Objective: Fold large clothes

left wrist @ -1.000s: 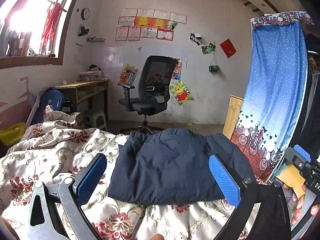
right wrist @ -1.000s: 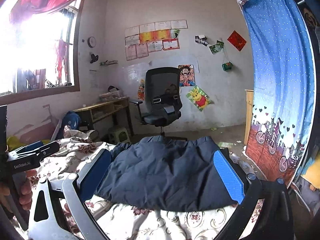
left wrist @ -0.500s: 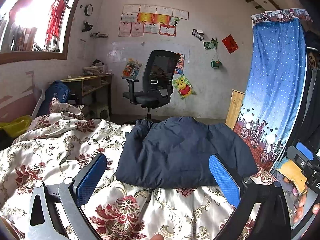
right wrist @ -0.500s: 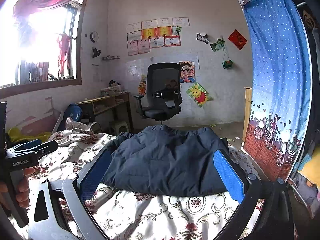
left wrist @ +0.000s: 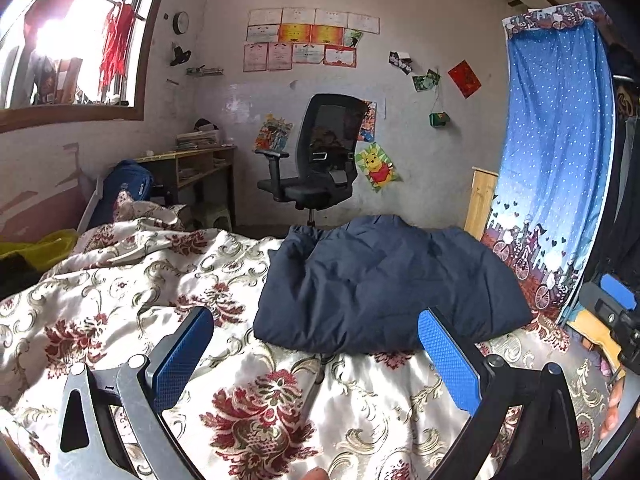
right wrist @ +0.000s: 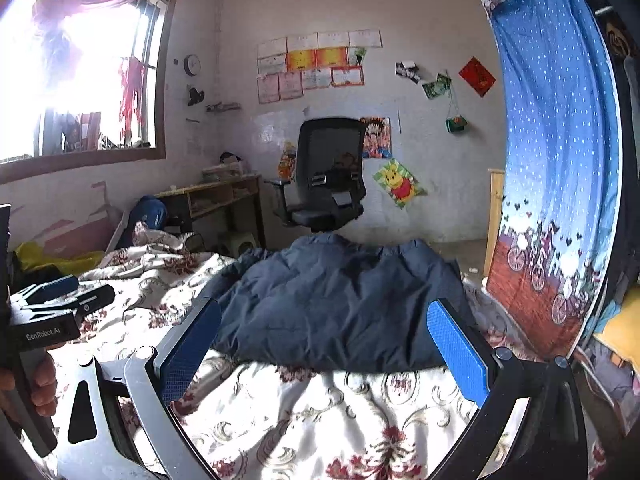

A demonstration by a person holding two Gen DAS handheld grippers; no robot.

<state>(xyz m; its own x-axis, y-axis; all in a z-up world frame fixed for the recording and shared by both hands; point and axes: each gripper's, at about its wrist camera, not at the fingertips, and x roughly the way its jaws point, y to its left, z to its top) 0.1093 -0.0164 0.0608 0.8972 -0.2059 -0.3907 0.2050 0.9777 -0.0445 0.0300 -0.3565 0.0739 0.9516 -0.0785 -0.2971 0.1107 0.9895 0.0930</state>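
The dark navy padded jacket (left wrist: 384, 284) lies as a compact, roughly rectangular bundle on the flowered bedspread (left wrist: 132, 296), toward the far edge of the bed, its near edge a smooth rounded fold and a gathered hem or cuff showing at the far left corner. Judging by that tidy shape, the folding looks finished or nearly so, and the bundle sits flat with nothing pinning it. The left gripper (left wrist: 316, 354) hovers over bare bedspread just short of the jacket's near edge, its blue pads (left wrist: 182, 350) spread wide with nothing between them. The right gripper (right wrist: 324, 348) is likewise wide apart and empty, hanging in front of the jacket's near edge without touching it; both seem held back so the fold can be looked over without disturbing it. In the right wrist view the left tool and the hand (right wrist: 38, 376) holding it show at the far left, well apart from the jacket. Beyond the bed stand a black office chair (left wrist: 320, 160), a wooden desk (left wrist: 192, 172) under the window (left wrist: 72, 40), papers pinned to the wall, and a blue dotted curtain (left wrist: 556, 152) hanging at the right.
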